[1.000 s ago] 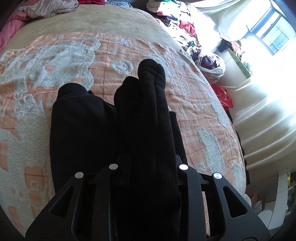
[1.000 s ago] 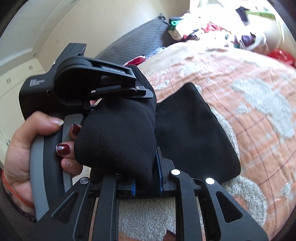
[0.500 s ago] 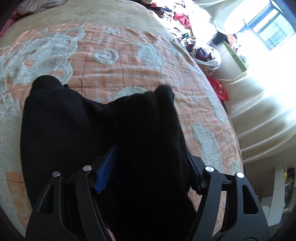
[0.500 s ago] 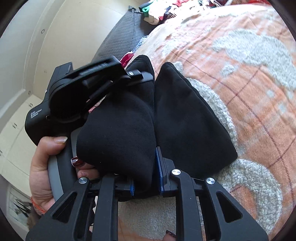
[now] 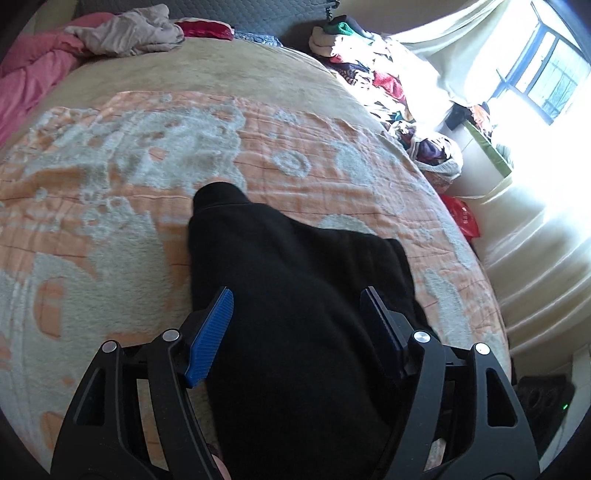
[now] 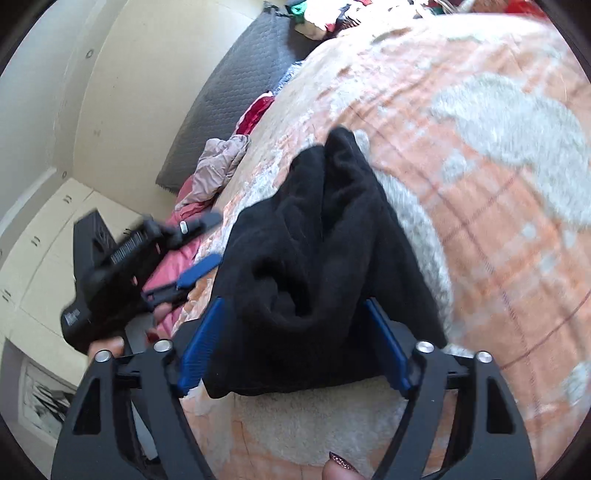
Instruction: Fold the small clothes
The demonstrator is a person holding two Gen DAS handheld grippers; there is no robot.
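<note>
Lying soft & floppy btwn the spread pads of the left gripper (image 5: 295,325), the black cloth (image 5: 295,314) looks light, bendy, not slippery. Right gripper (image 6: 293,339) is opening, cloth btwn its pads w/o squeeze. Best pinch: the near hem. Lots of bare blanket (image 5: 110,221) ahead; bed edge off to the right.

Orange and white fleece blanket (image 5: 110,177), pink bedding (image 5: 33,74), beige crumpled cloth (image 5: 129,29), heaped colourful laundry (image 5: 369,70), bright window (image 5: 546,74)
</note>
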